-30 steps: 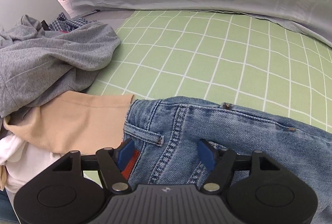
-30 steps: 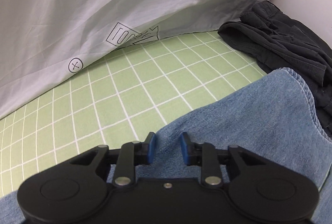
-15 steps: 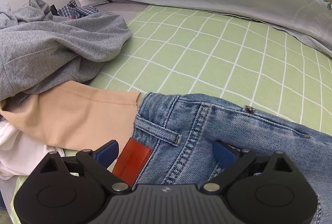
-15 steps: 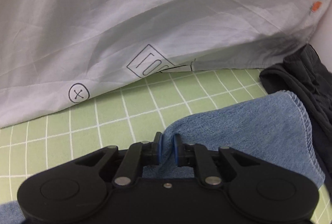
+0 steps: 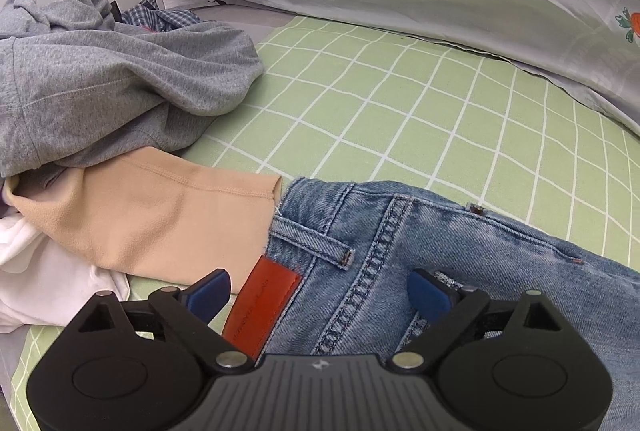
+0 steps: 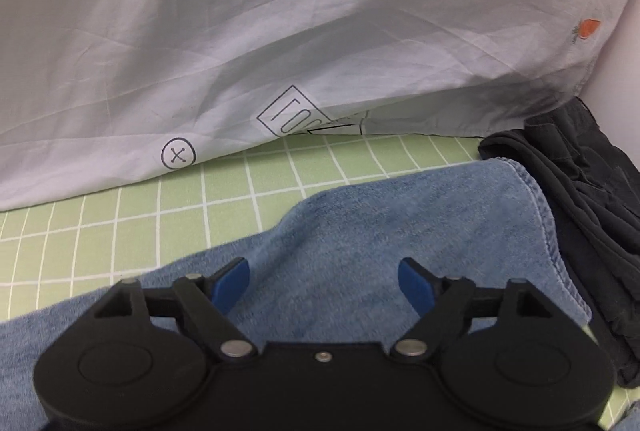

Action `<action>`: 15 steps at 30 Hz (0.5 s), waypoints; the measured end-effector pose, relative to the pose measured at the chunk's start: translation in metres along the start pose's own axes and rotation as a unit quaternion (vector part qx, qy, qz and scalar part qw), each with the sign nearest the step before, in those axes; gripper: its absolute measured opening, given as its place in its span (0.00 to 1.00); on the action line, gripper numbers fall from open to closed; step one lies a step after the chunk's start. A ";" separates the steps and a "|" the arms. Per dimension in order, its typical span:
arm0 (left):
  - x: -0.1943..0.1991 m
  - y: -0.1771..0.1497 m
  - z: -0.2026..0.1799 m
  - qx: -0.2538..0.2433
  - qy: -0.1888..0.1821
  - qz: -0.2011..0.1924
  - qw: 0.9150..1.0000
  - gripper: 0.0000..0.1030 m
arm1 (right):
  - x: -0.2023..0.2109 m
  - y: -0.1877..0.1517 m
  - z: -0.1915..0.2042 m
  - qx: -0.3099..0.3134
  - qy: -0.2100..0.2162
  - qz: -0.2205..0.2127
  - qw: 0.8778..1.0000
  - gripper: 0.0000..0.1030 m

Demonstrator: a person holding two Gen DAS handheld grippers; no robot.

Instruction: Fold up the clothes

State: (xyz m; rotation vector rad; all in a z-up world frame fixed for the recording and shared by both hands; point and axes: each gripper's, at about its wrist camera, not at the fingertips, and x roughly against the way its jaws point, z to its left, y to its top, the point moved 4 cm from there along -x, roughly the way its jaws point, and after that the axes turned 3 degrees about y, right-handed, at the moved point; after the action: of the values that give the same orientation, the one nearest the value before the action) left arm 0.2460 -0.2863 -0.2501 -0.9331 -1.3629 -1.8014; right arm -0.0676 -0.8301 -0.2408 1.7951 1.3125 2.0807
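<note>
A pair of blue jeans (image 5: 460, 263) lies on the green checked bed sheet (image 5: 420, 119). In the left wrist view I see its waistband with a belt loop and a red leather patch (image 5: 264, 303). My left gripper (image 5: 320, 291) is open just above the waistband, holding nothing. In the right wrist view the jeans leg end (image 6: 400, 215) lies flat with its stitched hem at the right. My right gripper (image 6: 322, 281) is open over the leg and holds nothing.
A pile of unfolded clothes sits at the left: a grey top (image 5: 104, 87), a beige garment (image 5: 152, 211), a white one (image 5: 44, 279). A dark garment (image 6: 592, 199) lies at the right by the wall. A white printed pillow (image 6: 280, 23) lines the back.
My right gripper was shut on the jeans leg half a second ago and has opened, leaving the leg flat. My left gripper opened wider and drew back from the waistband.
</note>
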 end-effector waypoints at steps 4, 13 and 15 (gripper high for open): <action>0.026 -0.018 0.020 -0.012 -0.016 -0.015 1.000 0.92 | 0.026 -0.047 -0.017 -0.005 0.017 0.023 1.000 0.84; 0.071 -0.100 0.088 -0.012 -0.033 0.008 0.999 0.92 | 0.092 -0.121 -0.039 -0.064 -0.006 0.042 0.997 0.93; 0.076 -0.124 0.094 -0.016 -0.030 0.014 0.999 0.92 | 0.111 -0.140 -0.037 -0.057 -0.015 0.043 0.997 0.99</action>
State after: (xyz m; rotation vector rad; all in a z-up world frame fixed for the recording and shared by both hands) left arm 0.1156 -0.1755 -0.2266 -1.0255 -1.3538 -1.7912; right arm -0.1944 -0.6992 -0.2442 1.8565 1.1053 2.1159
